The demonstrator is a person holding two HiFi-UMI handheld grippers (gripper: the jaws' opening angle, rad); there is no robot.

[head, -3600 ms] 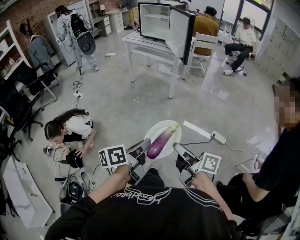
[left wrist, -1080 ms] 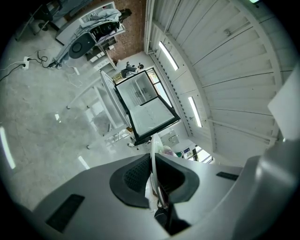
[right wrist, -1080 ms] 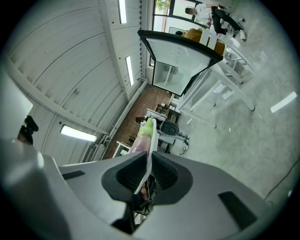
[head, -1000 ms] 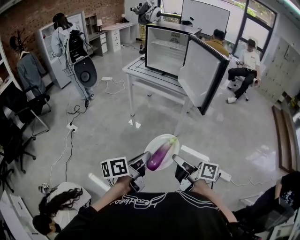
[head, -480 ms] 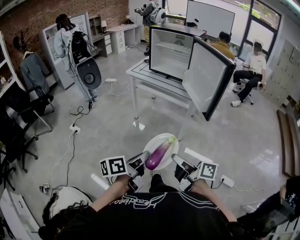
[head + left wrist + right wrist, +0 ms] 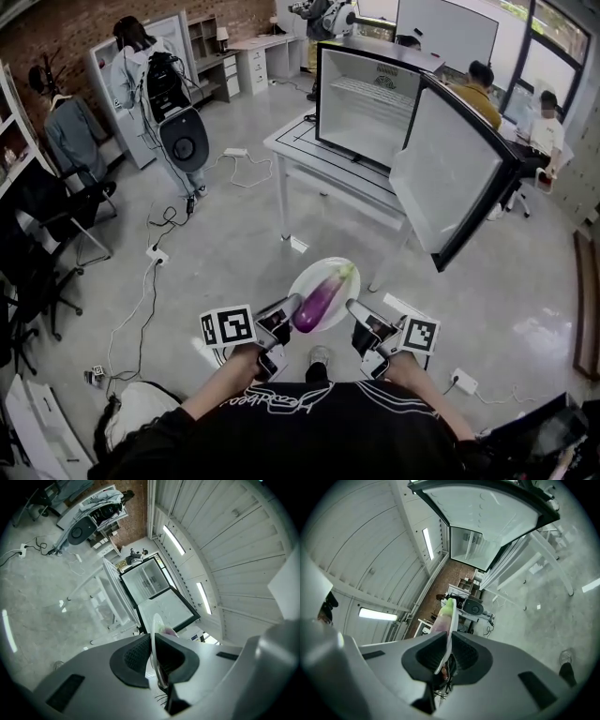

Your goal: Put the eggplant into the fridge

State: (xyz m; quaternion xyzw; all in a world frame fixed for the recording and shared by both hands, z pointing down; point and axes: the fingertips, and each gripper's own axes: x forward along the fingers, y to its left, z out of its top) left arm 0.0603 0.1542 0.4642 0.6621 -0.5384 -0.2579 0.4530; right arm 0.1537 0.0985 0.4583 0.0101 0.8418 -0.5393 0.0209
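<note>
**While two grippers share one plate, a tilt could lose the eggplant**

As seen from the head view, the long purple eggplant (image 6: 317, 300) with its green stem end lies on a round white plate (image 6: 345, 284), carried above the grey floor. The left gripper (image 6: 284, 309) pinches the plate's left rim and the right gripper (image 6: 356, 309) the opposite rim. Ahead, the small black fridge (image 6: 367, 94) stands on a white table (image 6: 314, 150), its door (image 6: 450, 178) swung wide towards the carrier. Its white inside shows a shelf, with nothing on it that I can make out.

Looking along the left gripper (image 6: 152, 654), its jaws stand narrow, clamped on the thin plate (image 6: 153, 627) edge, with a sliver of eggplant (image 6: 168, 631) past it.

From the right gripper (image 6: 447, 651) view, the jaws are likewise nearly together on the plate (image 6: 451, 620) rim, the eggplant (image 6: 442, 616) lying lengthways beyond.

Since only two thin rim grips hold the plate, uneven hands would likely tilt it and let the eggplant roll off. The projecting door edge could catch the plate on approach, and loose cables (image 6: 155, 253) on the floor invite a stumble.
</note>
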